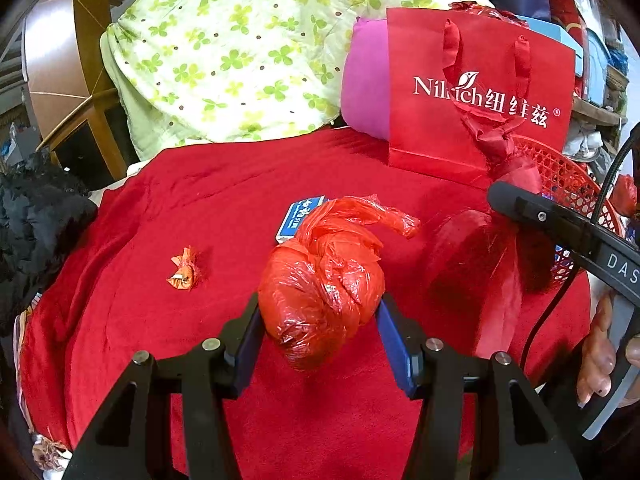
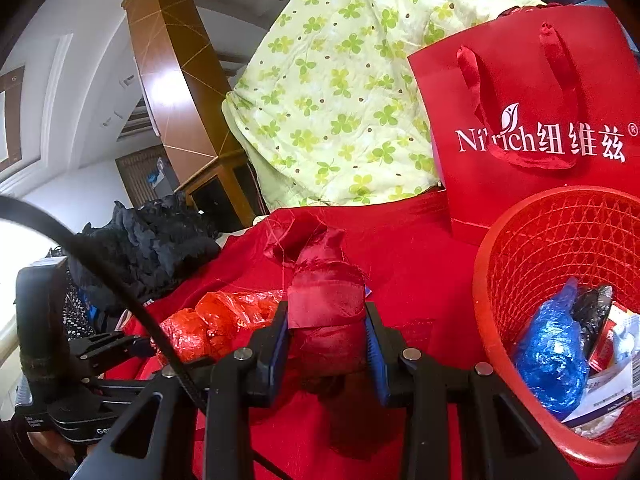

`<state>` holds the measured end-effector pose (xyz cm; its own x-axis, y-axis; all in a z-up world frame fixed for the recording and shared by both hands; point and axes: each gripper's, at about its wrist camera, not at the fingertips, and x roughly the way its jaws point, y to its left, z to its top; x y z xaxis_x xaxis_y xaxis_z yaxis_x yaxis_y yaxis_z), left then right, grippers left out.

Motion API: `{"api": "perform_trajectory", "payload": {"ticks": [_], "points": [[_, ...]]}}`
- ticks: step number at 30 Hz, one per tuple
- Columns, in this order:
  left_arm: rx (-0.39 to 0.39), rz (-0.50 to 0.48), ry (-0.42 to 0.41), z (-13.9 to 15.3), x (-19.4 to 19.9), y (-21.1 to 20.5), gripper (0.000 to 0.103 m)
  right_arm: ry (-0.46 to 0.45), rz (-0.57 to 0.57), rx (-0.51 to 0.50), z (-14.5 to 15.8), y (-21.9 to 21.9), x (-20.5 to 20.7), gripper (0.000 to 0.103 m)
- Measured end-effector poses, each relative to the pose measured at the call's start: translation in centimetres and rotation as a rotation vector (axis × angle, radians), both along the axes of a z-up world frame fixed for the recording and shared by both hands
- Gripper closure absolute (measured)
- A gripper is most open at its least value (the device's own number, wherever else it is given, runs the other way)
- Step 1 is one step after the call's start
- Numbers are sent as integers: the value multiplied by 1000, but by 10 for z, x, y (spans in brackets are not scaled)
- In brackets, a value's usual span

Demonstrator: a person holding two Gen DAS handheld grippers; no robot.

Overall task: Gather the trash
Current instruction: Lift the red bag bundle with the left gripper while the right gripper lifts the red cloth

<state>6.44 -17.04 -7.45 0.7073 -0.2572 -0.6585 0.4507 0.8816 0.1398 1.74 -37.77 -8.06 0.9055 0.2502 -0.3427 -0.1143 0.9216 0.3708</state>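
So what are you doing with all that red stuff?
A person is tidying up trash with a grabber in each hand. The left gripper is squeezing a knotted red plastic bag, and the right gripper is holding a bundle of dark red cloth. Both are over the red blanket. The red basket sits beside the right gripper and already has a blue bag and some papers in it. A small orange wrapper and a blue box are not picked up yet.

Home, cluttered room: clover-print quilt point(image 1: 224, 52), red blanket point(image 1: 200, 208), wooden cabinet point(image 2: 176, 80).
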Motion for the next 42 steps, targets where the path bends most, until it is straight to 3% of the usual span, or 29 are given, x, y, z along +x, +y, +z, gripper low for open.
{"api": "perform_trajectory", "payload": {"ticks": [42], "points": [[16, -104, -30, 15, -8, -45, 45, -78, -86, 66, 14, -19, -29, 66]]}}
